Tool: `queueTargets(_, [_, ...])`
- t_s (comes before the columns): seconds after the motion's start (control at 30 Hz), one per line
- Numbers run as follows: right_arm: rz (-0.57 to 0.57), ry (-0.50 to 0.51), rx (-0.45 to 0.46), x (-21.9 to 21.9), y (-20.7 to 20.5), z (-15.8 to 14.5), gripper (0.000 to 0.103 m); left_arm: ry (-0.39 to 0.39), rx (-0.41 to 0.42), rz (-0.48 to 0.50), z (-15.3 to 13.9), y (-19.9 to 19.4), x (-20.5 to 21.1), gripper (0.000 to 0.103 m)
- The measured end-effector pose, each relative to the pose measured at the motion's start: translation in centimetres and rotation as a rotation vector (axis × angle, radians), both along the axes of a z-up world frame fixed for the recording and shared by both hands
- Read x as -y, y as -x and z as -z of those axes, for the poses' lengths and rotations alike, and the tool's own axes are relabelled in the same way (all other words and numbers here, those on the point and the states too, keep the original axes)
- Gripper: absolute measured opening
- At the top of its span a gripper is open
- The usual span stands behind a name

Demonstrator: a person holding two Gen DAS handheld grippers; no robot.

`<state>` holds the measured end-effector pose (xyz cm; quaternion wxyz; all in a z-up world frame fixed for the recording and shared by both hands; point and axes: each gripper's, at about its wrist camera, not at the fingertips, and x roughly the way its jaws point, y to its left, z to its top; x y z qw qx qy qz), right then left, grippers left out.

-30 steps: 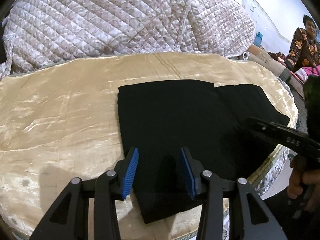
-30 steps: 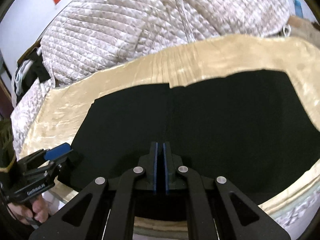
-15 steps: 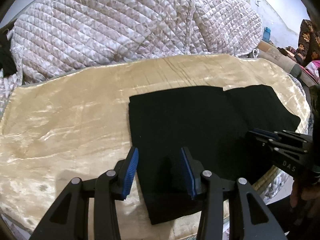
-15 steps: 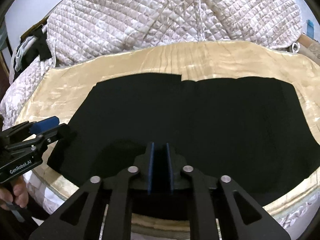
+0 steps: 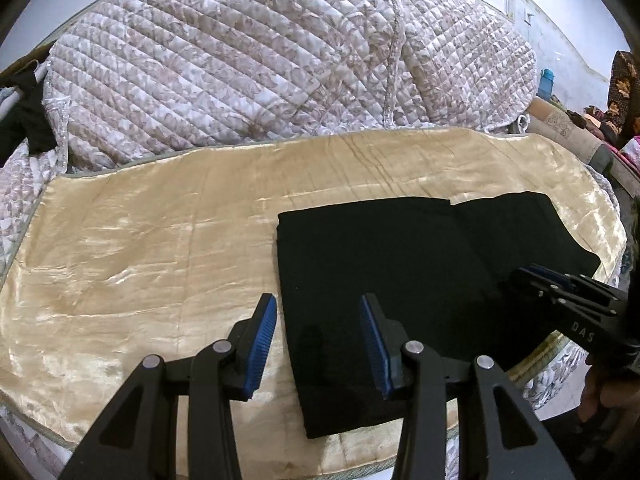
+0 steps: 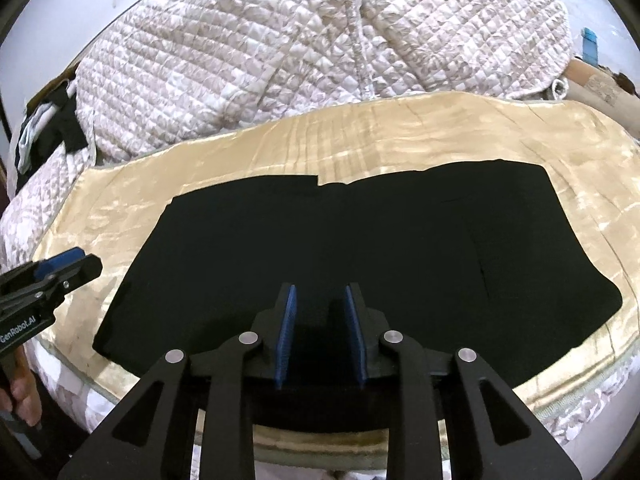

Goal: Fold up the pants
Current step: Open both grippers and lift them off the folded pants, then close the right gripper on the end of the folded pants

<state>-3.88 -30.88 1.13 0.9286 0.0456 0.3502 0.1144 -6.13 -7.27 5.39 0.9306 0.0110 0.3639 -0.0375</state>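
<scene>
Pants: we see them folded flat on the blanket.
Left gripper: our jaws wide, empty.
Right gripper: narrower gap, empty.

Folded pants flat on the blanket's right part, quilt heaped behind.

- pants: matt black cloth, flat, no sheen
- blanket: gold-beige cloth, glossy crushed-velvet look (bright highlights along creases)
- quilt: stitched padded cloth, matt, diamond pattern
- left gripper: matt black plastic arms, blue ribbed pads, shiny metal pivot pins
- right gripper: same build, same finish
</scene>
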Motion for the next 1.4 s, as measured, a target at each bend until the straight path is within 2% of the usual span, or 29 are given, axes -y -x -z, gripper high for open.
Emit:
queueTargets(0.33, [0.084, 0.001, 0.0, 2.4, 1.0, 0.1, 0.025, 0.002, 0.021, -0.04, -1.3, 0.5, 0.5, 0.046])
queueTargets(0.4, [0.107, -0.001, 0.001, 3.0, 1.2, 0.0, 0.025, 0.058, 0.03, -0.013, -1.9, 0.7, 0.8, 0.046])
queueTargets(0.47, [0.124, -0.01, 0.005, 3.7, 1.5, -0.2, 0.025, 0.154, 0.028, 0.051, -2.5, 0.9, 1.1, 0.046])
queueTargets(0.57, [0.139, -0.02, 0.016, 4.4, 1.9, -0.5, 0.025, 0.253, 0.032, 0.134, -3.3, 1.2, 2.2, 0.046])
queueTargets(0.83, [0.172, -0.067, 0.027, 6.8, 2.7, -0.6, 0.025, 0.338, 0.037, 0.266, -4.4, 2.0, 5.5, 0.046])
queueTargets(0.9, [0.184, -0.076, 0.024, 7.6, 2.9, -0.4, 0.032, 0.356, 0.032, 0.291, -4.4, 2.0, 6.0, 0.046])
queueTargets(0.97, [0.204, -0.097, 0.021, 8.7, 3.1, 0.0, 0.046, 0.384, 0.018, 0.313, -4.2, 1.8, 6.6, 0.046])
queueTargets(1.07, [0.24, -0.131, 0.01, 10.2, 3.4, 0.4, 0.048, 0.421, -0.008, 0.345, -3.8, 1.5, 7.3, 0.046])
queueTargets(1.23, [0.272, -0.163, 0.008, 11.7, 3.4, 0.7, 0.048, 0.404, -0.029, 0.344, -2.6, 0.8, 7.9, 0.046])
queueTargets(1.4, [0.288, -0.196, 0.016, 12.3, 3.2, 0.8, 0.048, 0.275, -0.004, 0.26, -0.4, 0.1, 6.5, 0.046])
